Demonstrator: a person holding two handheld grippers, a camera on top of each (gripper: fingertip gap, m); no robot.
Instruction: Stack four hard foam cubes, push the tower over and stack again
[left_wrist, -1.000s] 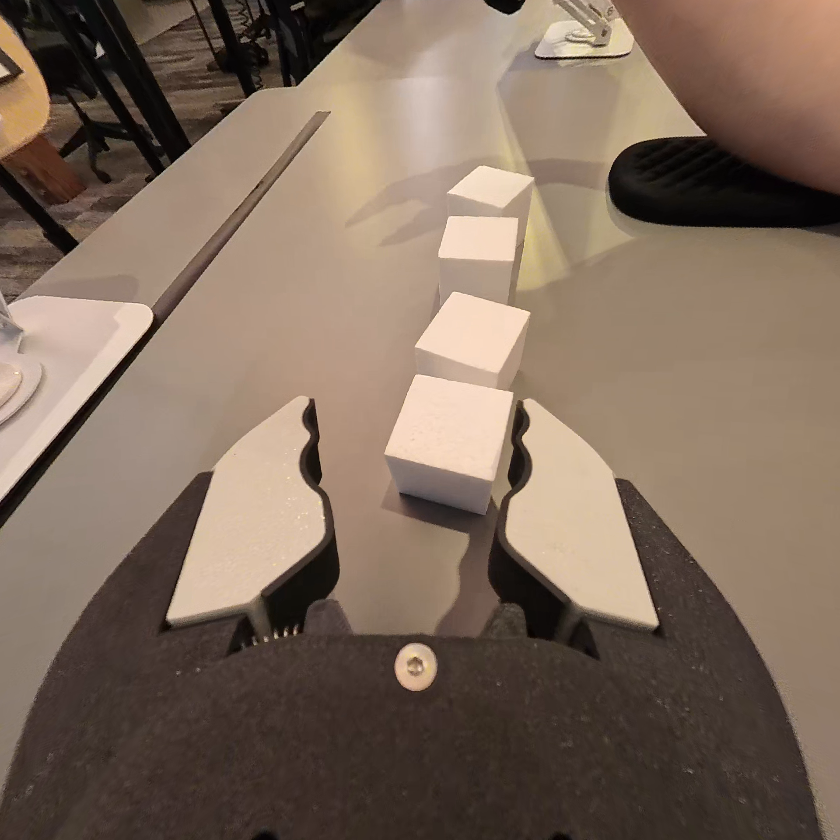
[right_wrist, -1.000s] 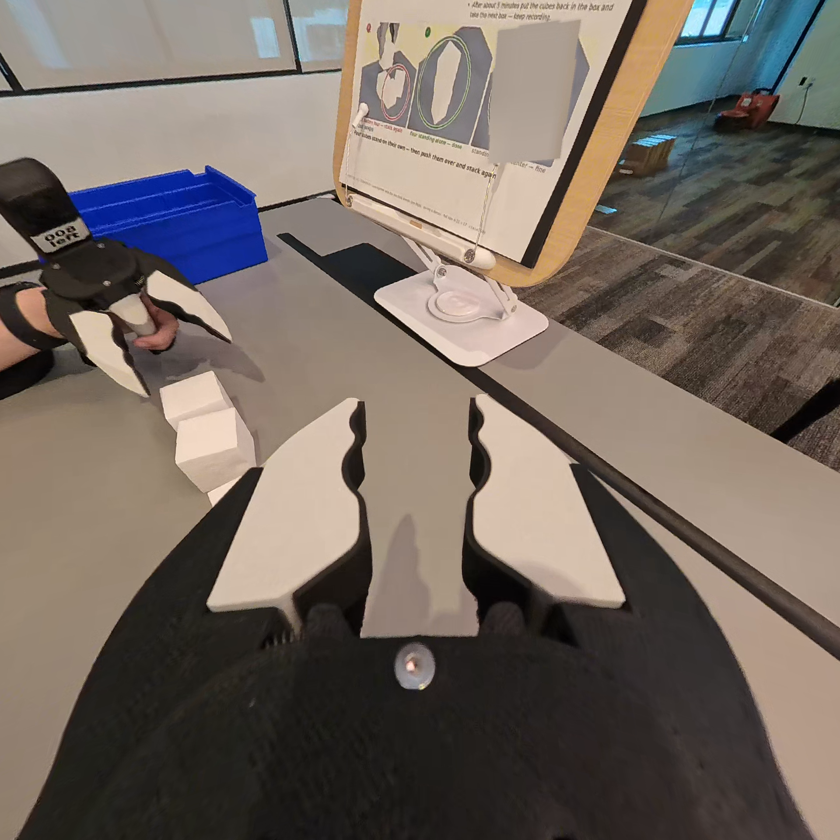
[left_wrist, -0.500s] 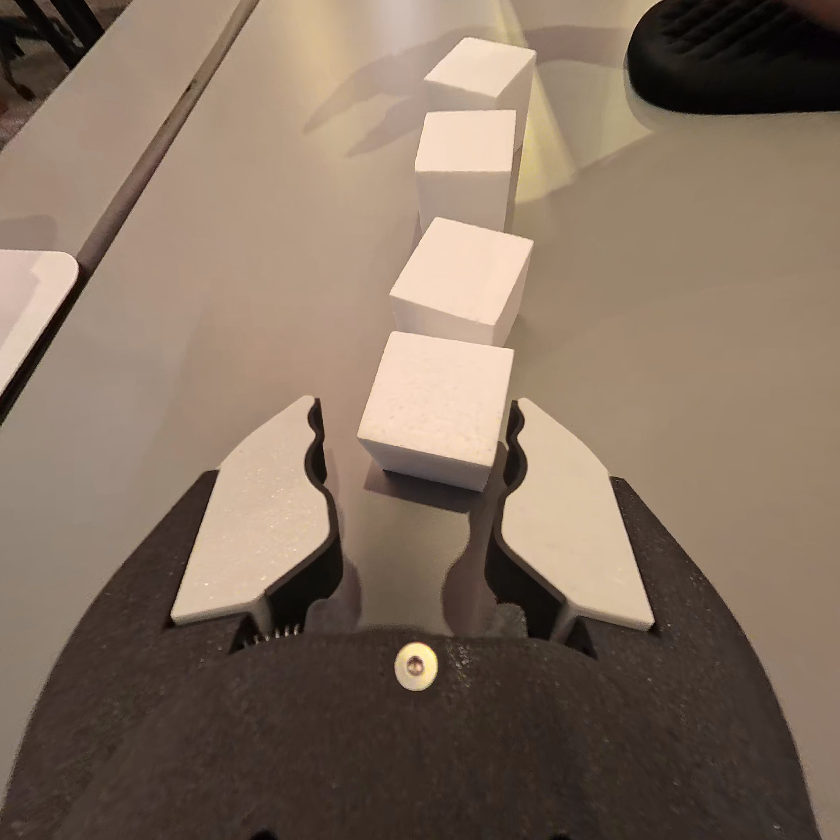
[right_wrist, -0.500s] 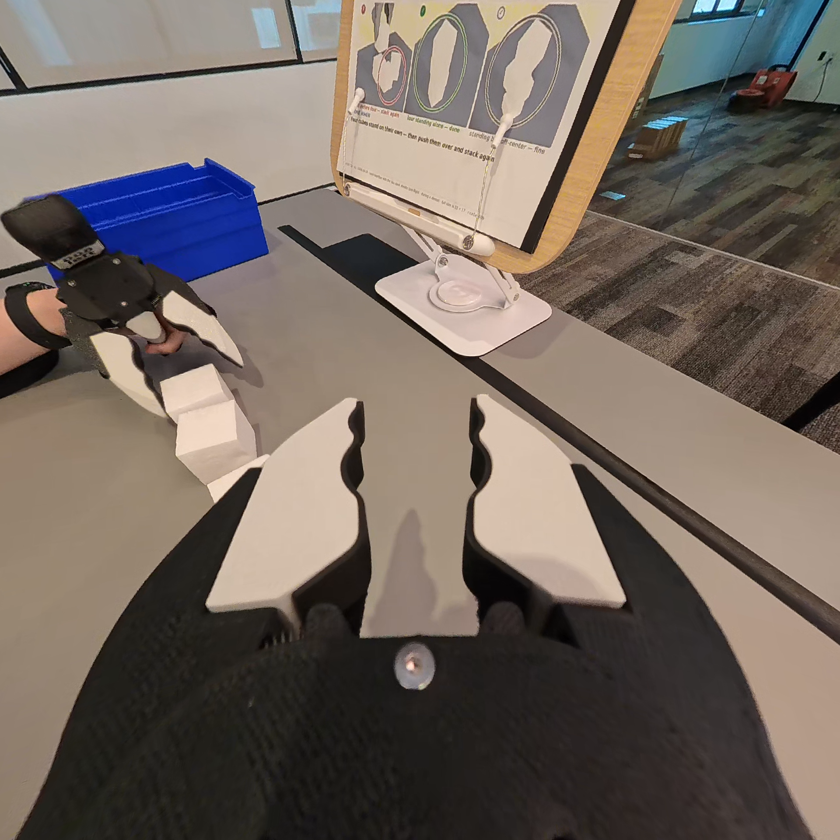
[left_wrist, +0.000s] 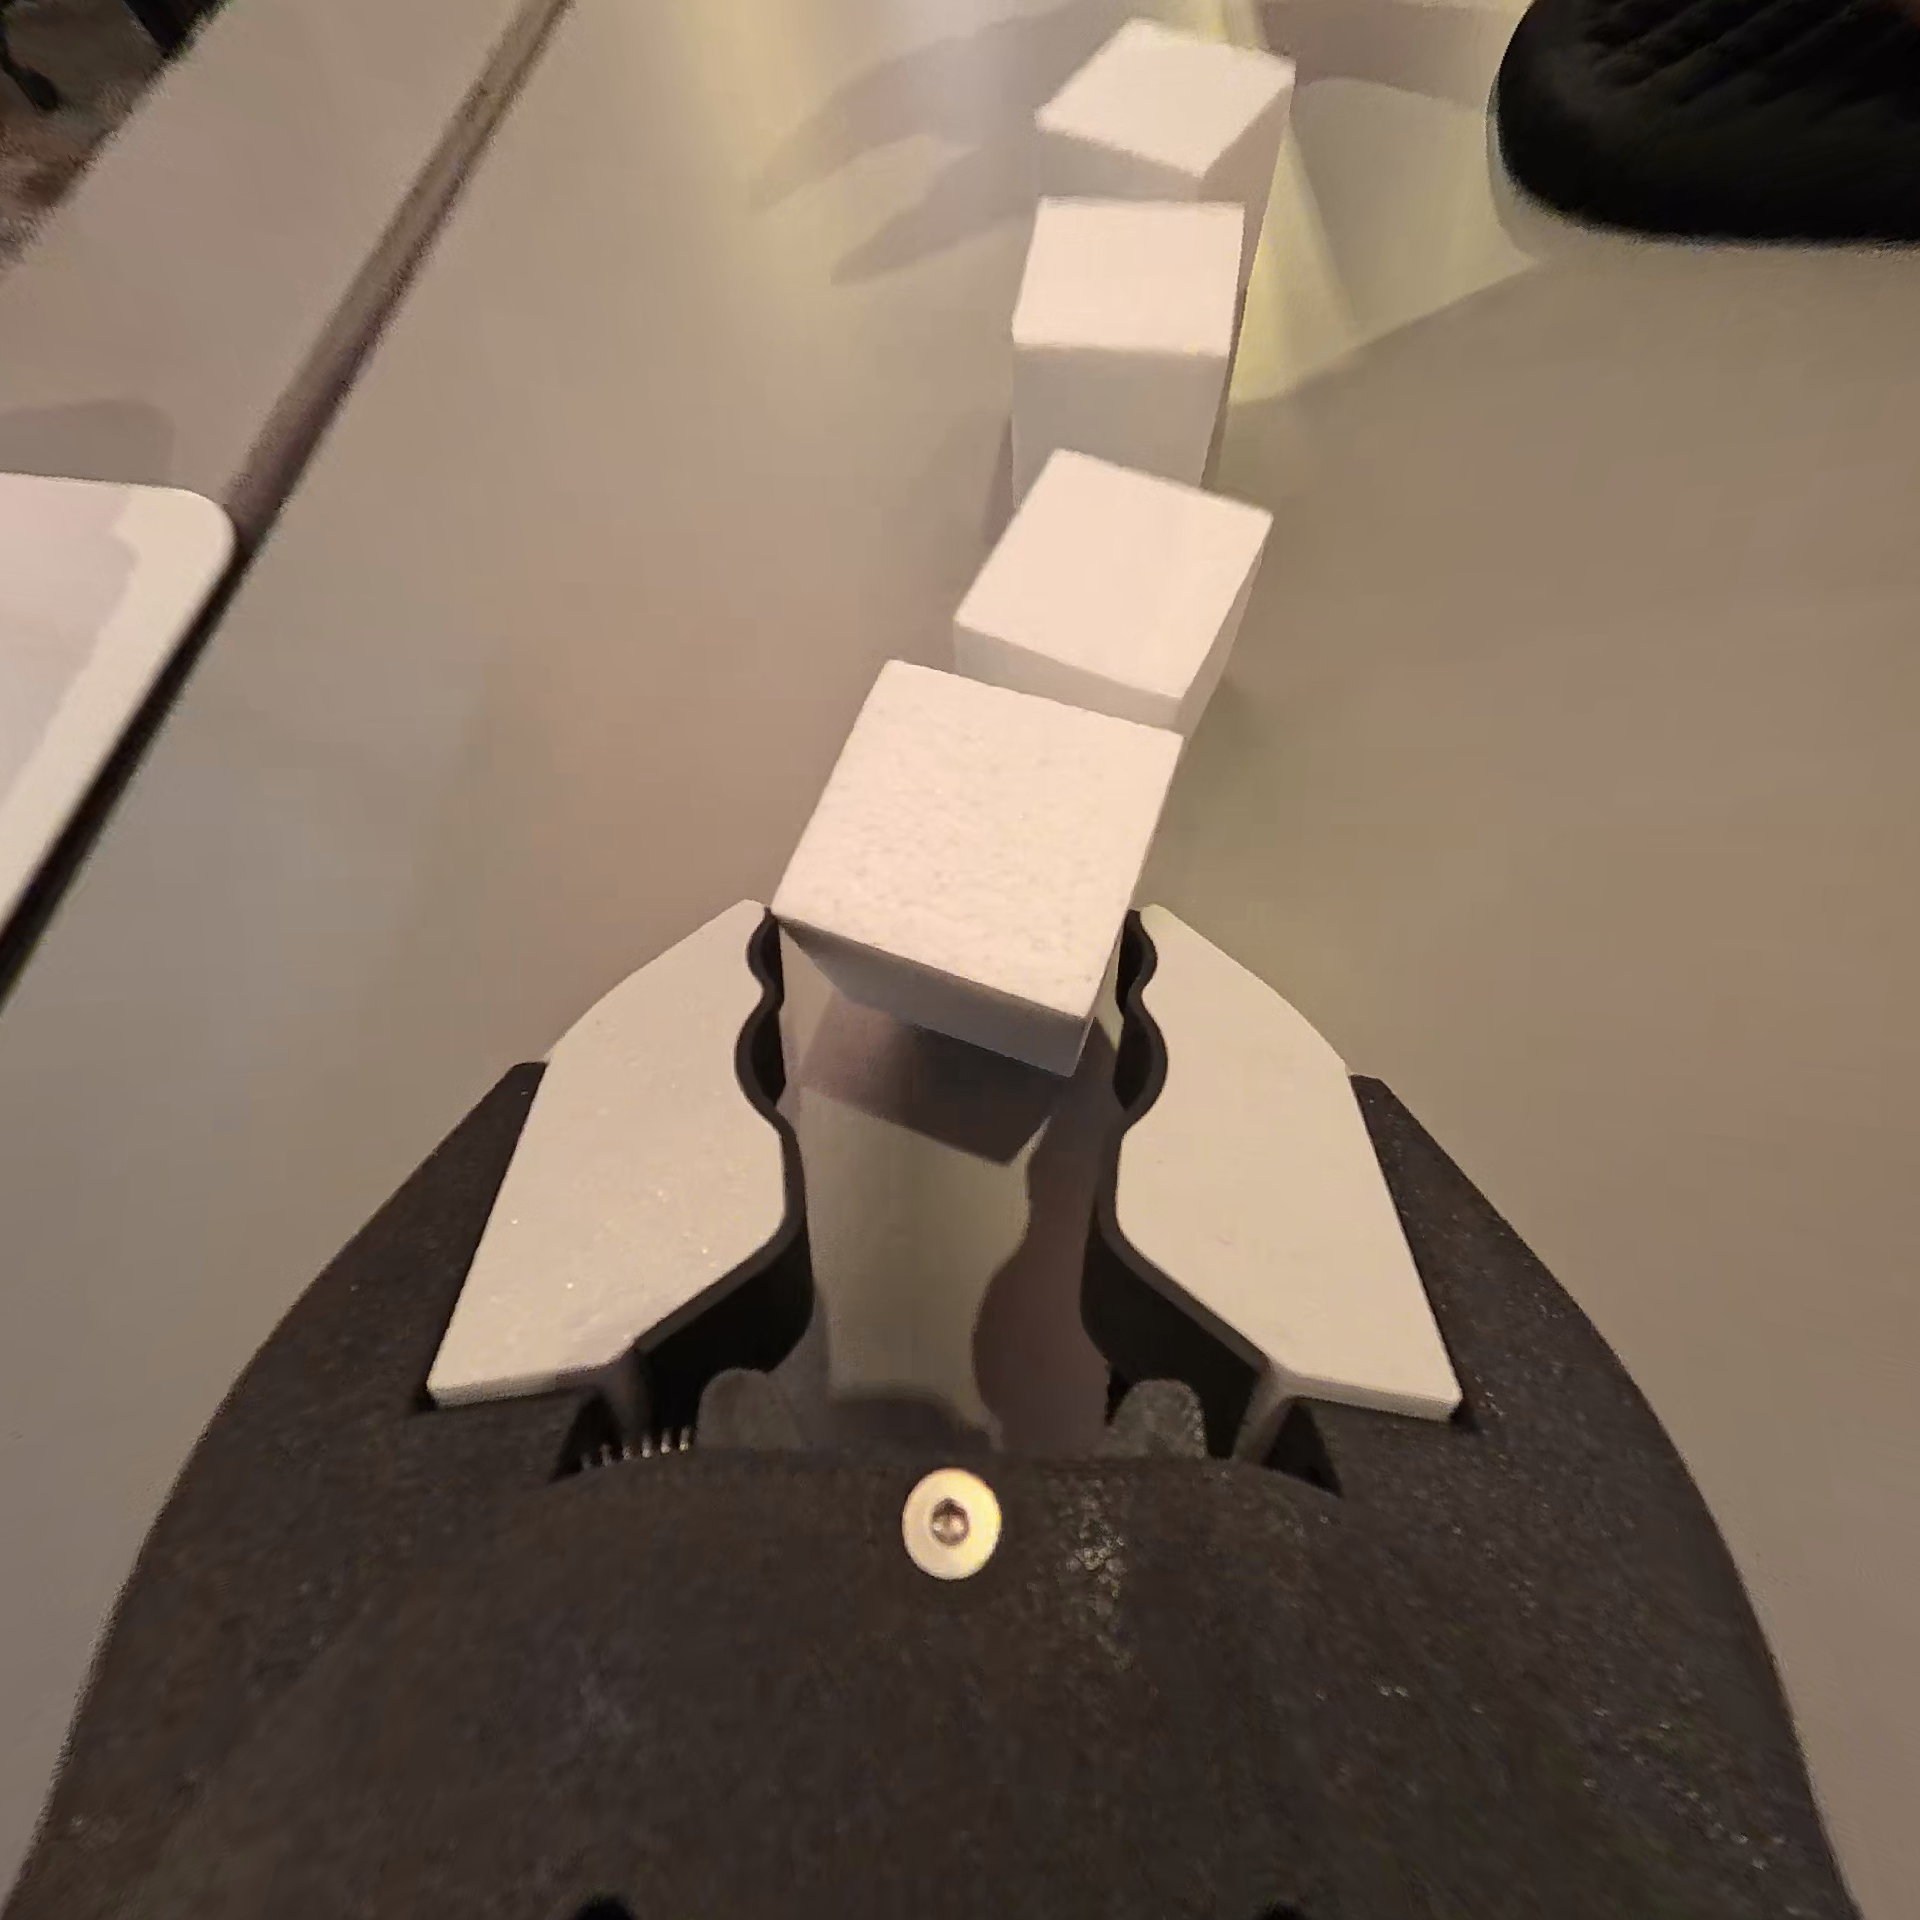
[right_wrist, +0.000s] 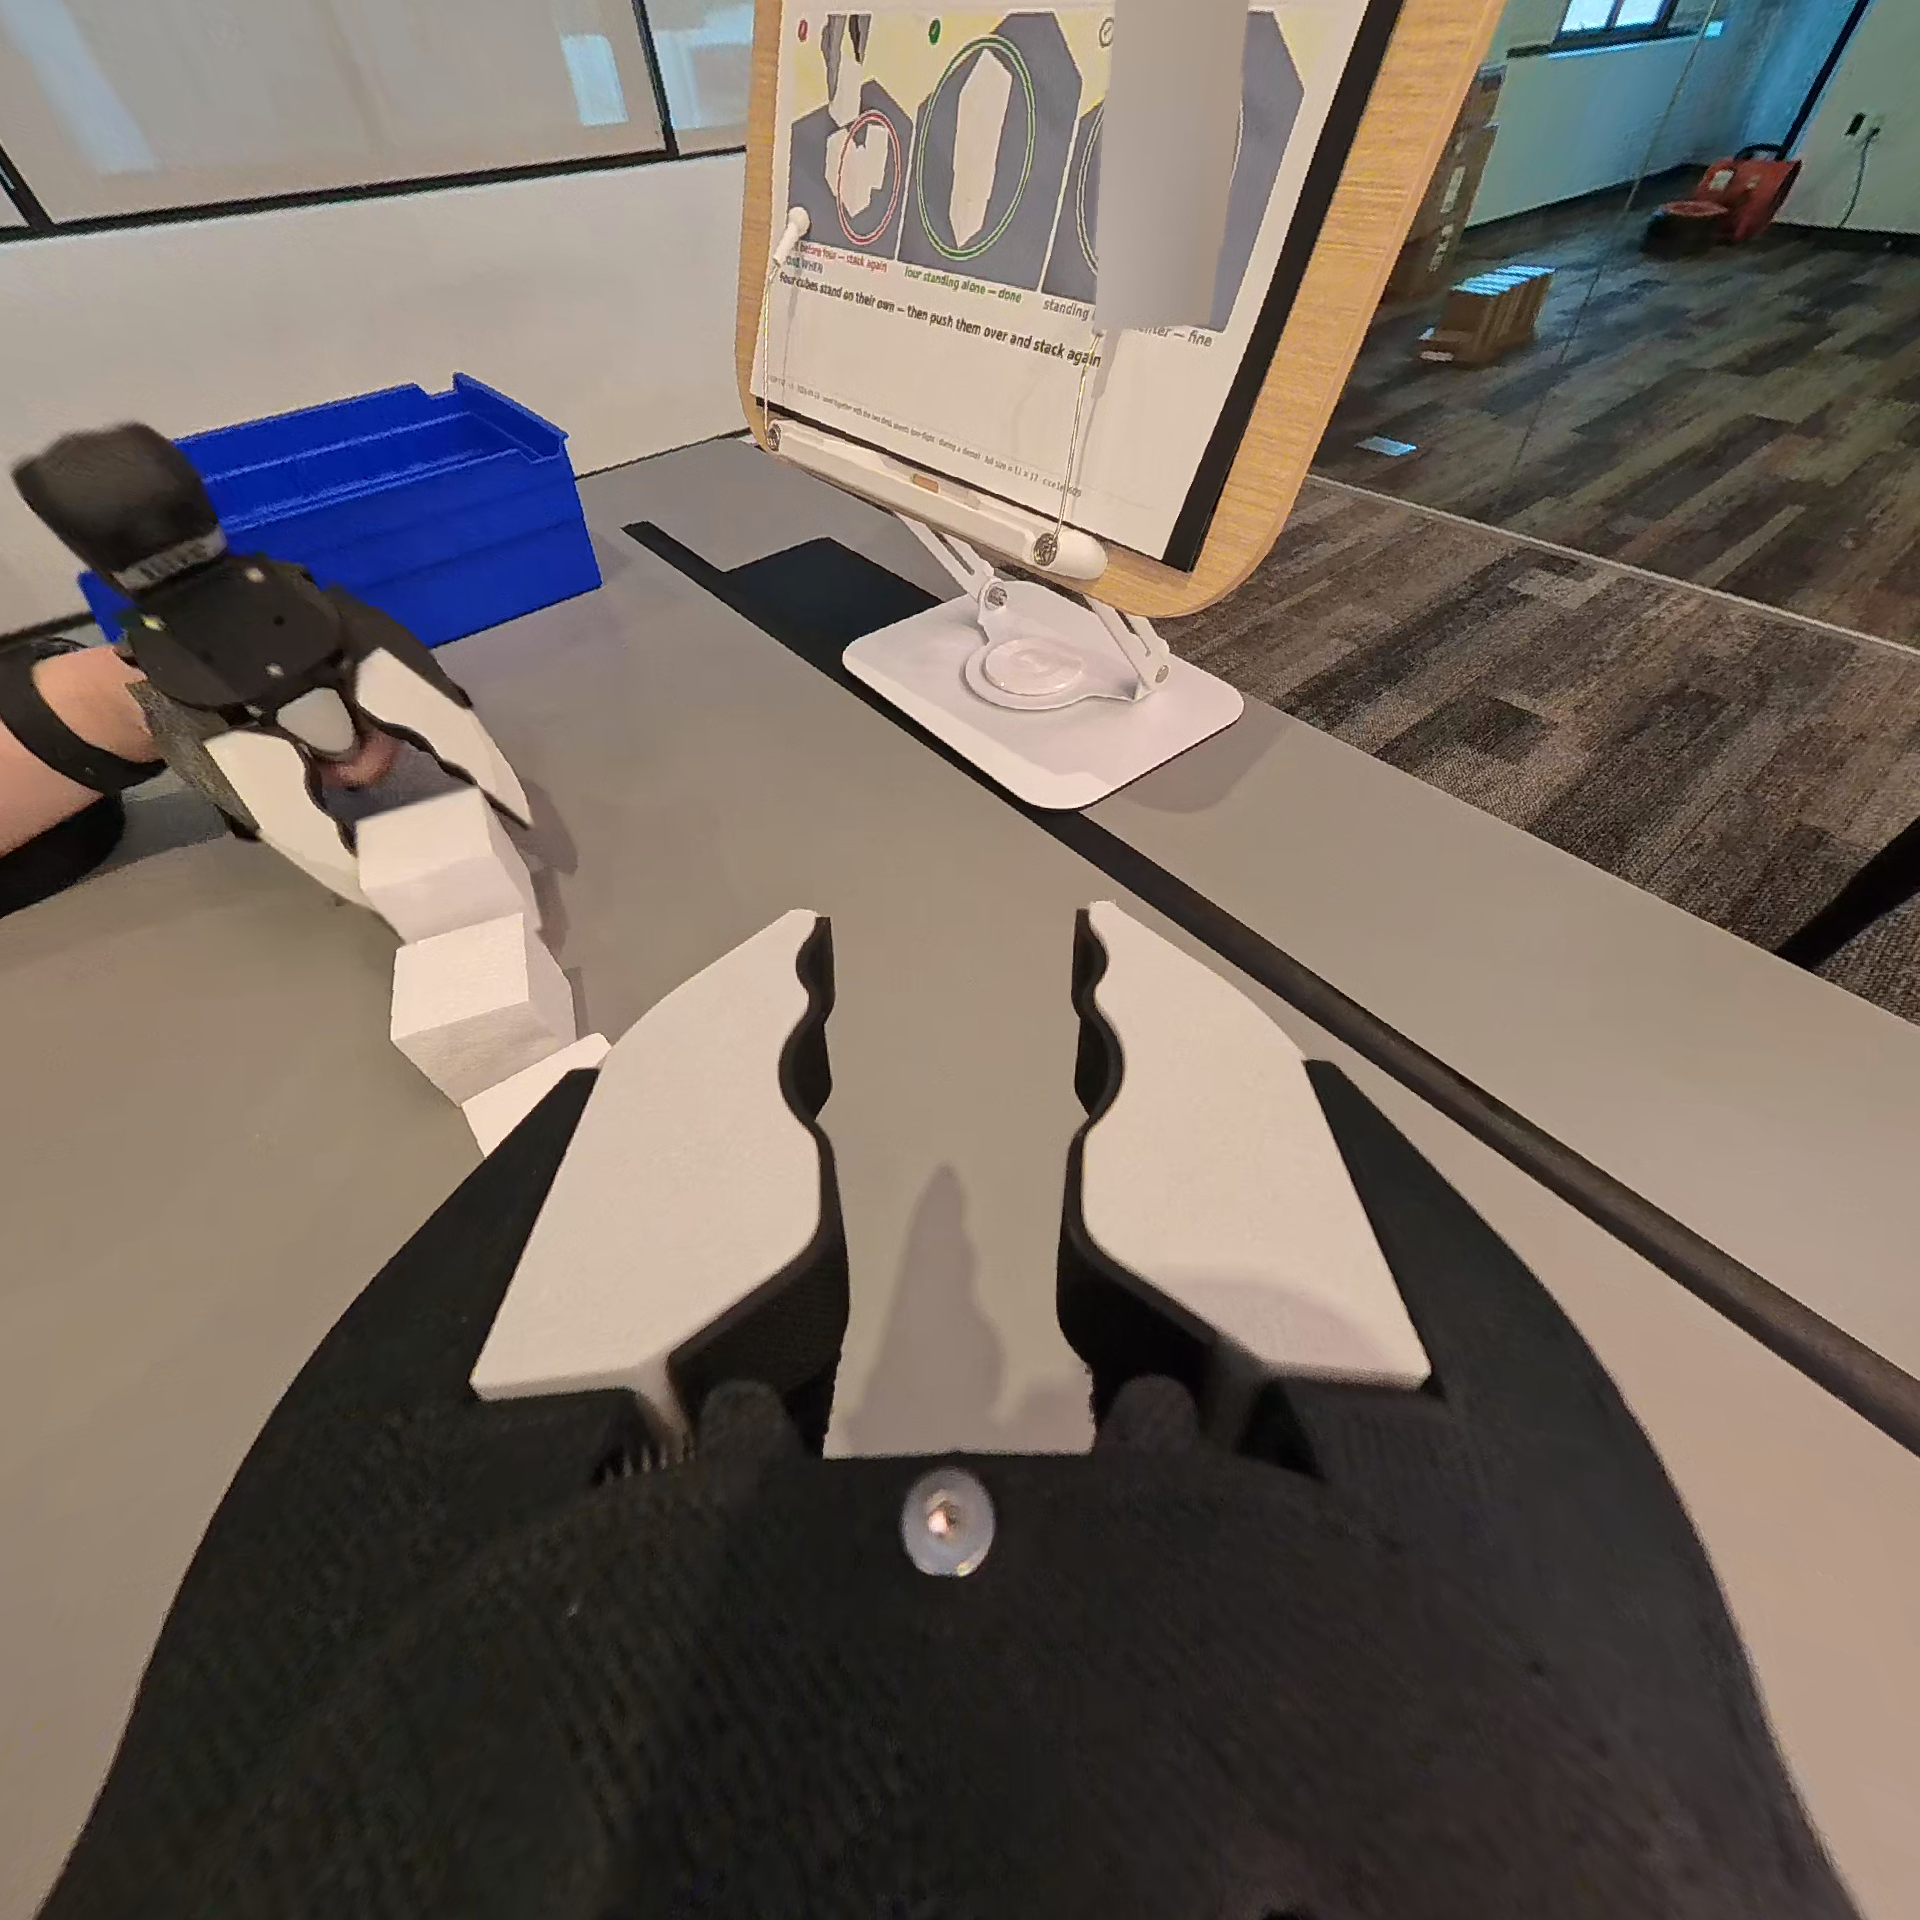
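My left gripper (left_wrist: 945, 935) has its fingers pinched on the nearest white foam cube (left_wrist: 977, 873), lifted and tilted above the grey tabletop (left_wrist: 520, 623). Three more cubes (left_wrist: 1112, 592) lie beyond it in a toppled row. My right gripper (right_wrist: 951, 935) hangs empty over bare tabletop, fingers a narrow gap apart.

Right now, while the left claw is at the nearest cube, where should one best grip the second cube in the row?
Grip the second cube on its two free side faces, coming from above. The nearest cube, in the left claw, and the third cube crowd its front and back; beside it lies only table.
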